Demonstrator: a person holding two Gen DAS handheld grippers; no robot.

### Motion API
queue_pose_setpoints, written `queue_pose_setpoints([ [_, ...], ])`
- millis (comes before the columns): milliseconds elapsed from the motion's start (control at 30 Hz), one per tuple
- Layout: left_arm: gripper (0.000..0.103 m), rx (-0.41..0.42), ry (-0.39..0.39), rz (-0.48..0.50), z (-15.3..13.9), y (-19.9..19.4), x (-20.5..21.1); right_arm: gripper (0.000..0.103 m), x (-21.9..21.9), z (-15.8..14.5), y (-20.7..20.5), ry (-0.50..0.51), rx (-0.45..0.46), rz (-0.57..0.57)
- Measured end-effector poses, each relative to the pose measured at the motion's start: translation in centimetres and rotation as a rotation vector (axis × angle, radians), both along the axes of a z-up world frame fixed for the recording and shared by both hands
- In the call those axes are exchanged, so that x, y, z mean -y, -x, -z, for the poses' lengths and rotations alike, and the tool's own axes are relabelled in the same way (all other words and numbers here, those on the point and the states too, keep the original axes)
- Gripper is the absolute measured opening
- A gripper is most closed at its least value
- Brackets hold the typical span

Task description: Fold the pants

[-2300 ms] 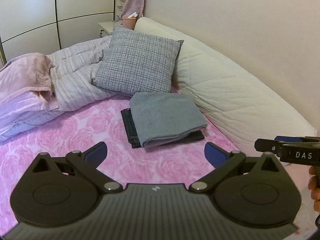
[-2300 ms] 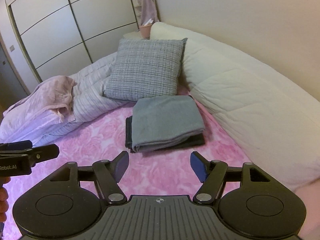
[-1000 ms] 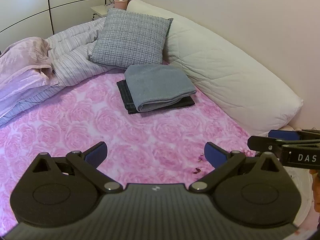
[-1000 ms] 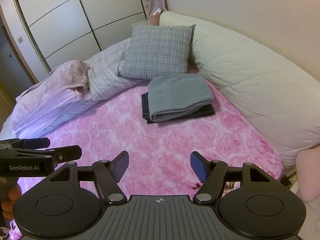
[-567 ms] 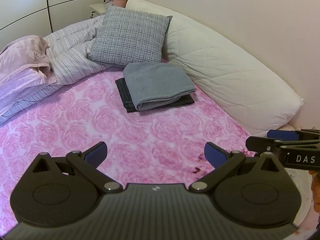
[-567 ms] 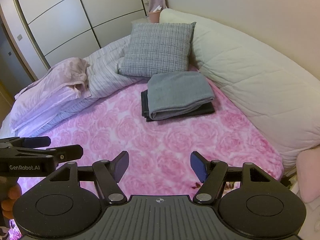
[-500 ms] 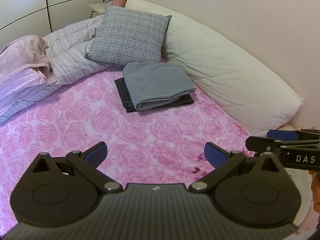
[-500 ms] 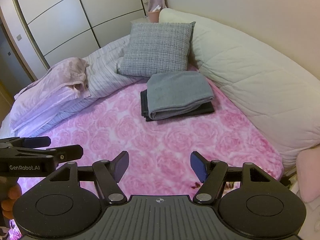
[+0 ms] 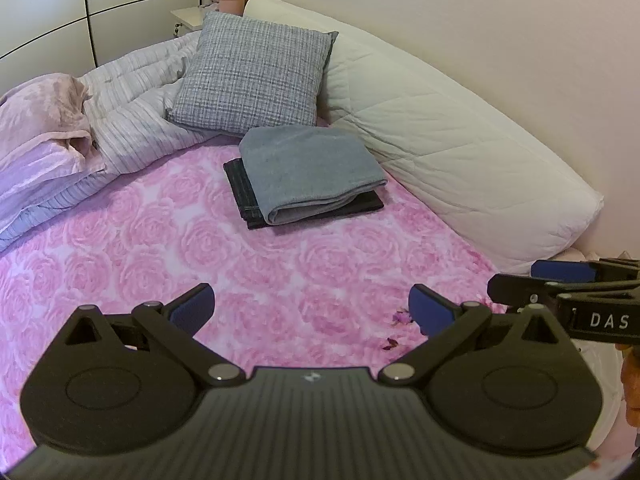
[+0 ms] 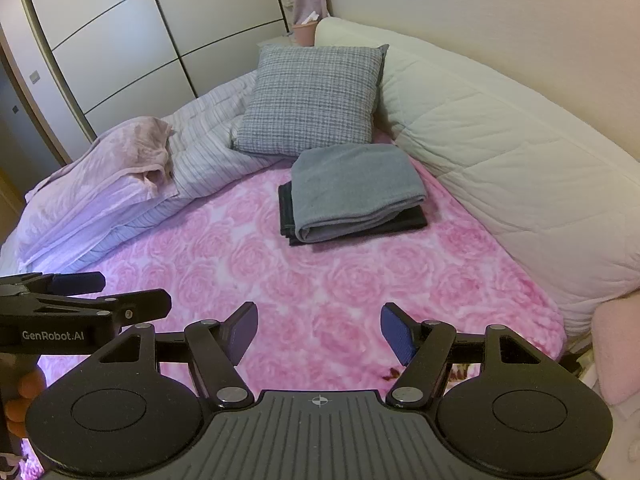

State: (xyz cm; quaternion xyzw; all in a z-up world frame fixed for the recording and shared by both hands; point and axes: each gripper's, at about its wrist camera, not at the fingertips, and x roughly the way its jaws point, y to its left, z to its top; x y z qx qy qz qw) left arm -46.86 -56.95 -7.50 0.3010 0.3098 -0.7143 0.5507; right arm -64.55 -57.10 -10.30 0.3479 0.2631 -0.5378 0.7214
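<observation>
Both my grippers, left gripper and right gripper, have pulled back, jaws apart and empty; folded grey pants sit stacked near the bed's wall edge, so folding looks done

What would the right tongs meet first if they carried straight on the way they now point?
Judging from the right wrist view, the open right tongs point down across bare pink rose bedspread, so they would probably touch that first. The folded grey pants lie further along the line; depth is uncertain.
</observation>
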Motion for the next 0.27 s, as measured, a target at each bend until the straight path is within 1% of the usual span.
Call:
queue_pose_setpoints([
  [267,0.102,-0.003,0.007,0.006,-0.18,-0.13,0.16,0.065,-0.02,-0.38,-0.47,0.009,-0.011,0.009],
])
